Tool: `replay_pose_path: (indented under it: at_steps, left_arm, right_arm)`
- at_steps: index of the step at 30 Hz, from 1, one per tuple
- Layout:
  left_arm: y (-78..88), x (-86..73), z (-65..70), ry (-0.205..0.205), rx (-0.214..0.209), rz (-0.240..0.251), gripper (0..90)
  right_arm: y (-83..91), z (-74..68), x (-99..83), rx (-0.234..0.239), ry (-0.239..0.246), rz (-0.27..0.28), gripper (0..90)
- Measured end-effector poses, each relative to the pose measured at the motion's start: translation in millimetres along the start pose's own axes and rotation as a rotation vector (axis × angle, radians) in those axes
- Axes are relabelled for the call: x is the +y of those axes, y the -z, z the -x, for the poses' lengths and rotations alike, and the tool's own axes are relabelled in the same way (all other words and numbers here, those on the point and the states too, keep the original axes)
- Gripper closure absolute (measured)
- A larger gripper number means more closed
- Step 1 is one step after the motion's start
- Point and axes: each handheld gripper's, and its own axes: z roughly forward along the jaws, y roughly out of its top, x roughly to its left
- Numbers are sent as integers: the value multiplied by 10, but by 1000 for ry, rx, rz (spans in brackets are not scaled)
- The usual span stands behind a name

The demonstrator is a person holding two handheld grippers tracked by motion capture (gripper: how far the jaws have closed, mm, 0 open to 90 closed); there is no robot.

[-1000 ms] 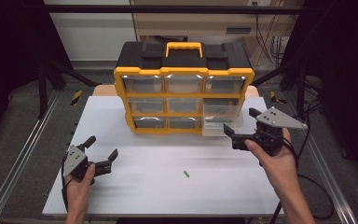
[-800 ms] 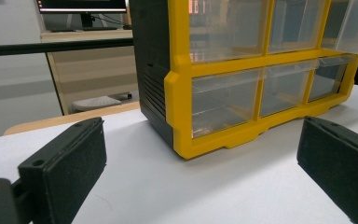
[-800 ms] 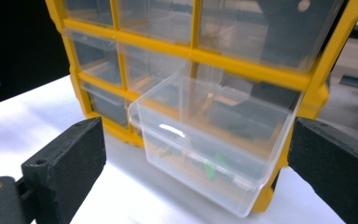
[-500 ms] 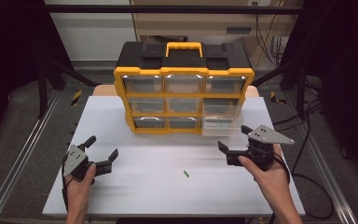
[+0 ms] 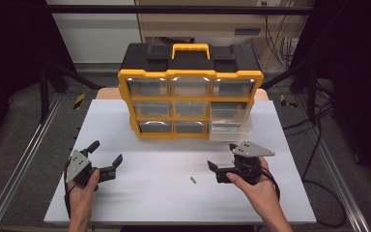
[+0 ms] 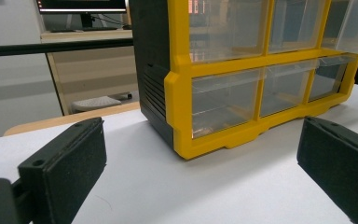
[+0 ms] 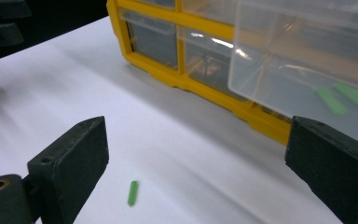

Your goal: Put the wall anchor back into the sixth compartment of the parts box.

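Note:
A yellow and black drawer organizer (image 5: pixel 190 92) stands at the back of the white table (image 5: pixel 140 198). Its lower right clear drawer (image 5: pixel 229 123) is pulled out and, in the right gripper view, the drawer (image 7: pixel 307 60) holds green pieces (image 7: pixel 340 98). A small green piece (image 5: pixel 192 180) lies loose on the table. My right gripper (image 5: pixel 222 156) is open just right of it, jaws facing left. In the right gripper view the green piece (image 7: pixel 132 192) lies low between the wide jaws of my right gripper (image 7: pixel 196 172). My left gripper (image 5: pixel 106 152) is open and empty at the front left, and its own camera shows the left gripper (image 6: pixel 200 163) facing the organizer (image 6: pixel 214 93).
Metal rails (image 5: pixel 24 159) run along both sides of the table. Cables (image 5: pixel 319 145) trail on the floor at the right. The table's front middle is bare white surface apart from the green piece.
My right gripper has moved from beside the pulled-out drawer toward the front and left, down near the green piece. The left gripper has stayed put.

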Motion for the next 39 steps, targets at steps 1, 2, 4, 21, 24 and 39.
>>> replay_pose_path:
  at_steps: [1, 2, 4, 21, 24, 39]
  left_arm:
    - [2, 2, 1, -1, 0, 1, 11]
    - [4, 4, 1, -1, 0, 3, 11]
    - [4, 4, -1, 1, 1, 2, 11]
    - [-5, 2, 4, -2, -1, 0, 11]
    - [-3, 4, 5, -2, -1, 1, 11]
    - [0, 5, -3, -1, 0, 0, 11]
  right_arm:
    - [-21, -23, -10, 6, -4, -9, 65]
    - [-46, -43, -18, 9, 2, -12, 64]
    - [-92, -84, -34, 18, 10, -27, 64]
    - [-364, -332, -119, 67, 46, -118, 80]
    - [-395, -349, -138, 72, 45, -131, 101]
    - [-525, -454, -238, 96, 57, -205, 215]
